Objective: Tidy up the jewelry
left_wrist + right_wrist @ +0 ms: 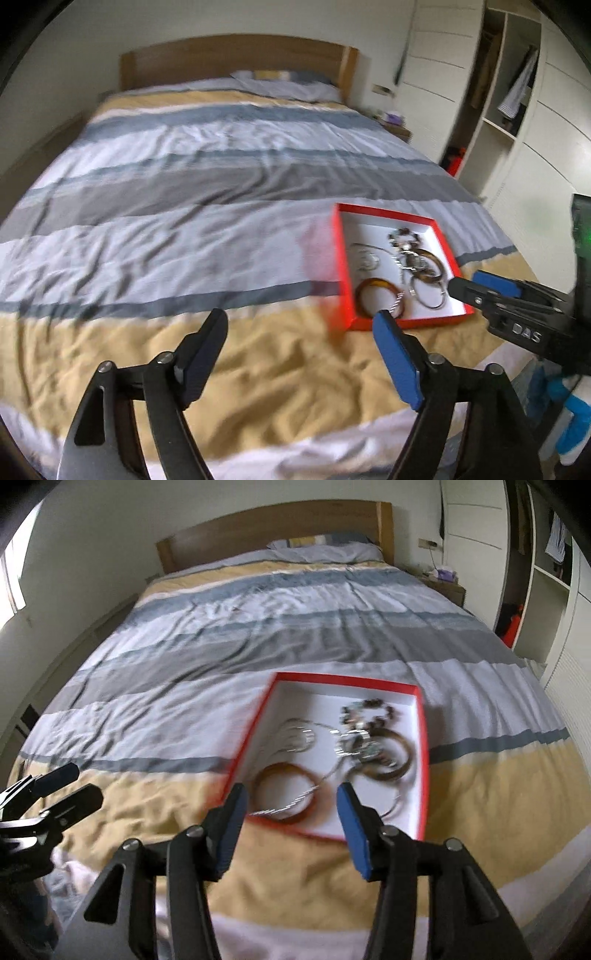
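Jewelry [343,753] lies heaped in a red-rimmed tray [423,760] on the bed [221,657]: an amber bangle [282,797] at six o'clock, a dark bead bracelet [365,710] at one o'clock, and tangled silver chains between them. Right tongs [291,825] hang spread and empty over the tray's near edge. Left tongs [301,349], likewise parted, sit at the tray's eight o'clock. Judging by this, sorting has barely started; next comes pinching the bangle free.

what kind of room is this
A bedroom, most likely: a made bed with a wooden headboard, and an open wardrobe holding hanging clothes. The red jewelry box sits on the bed.
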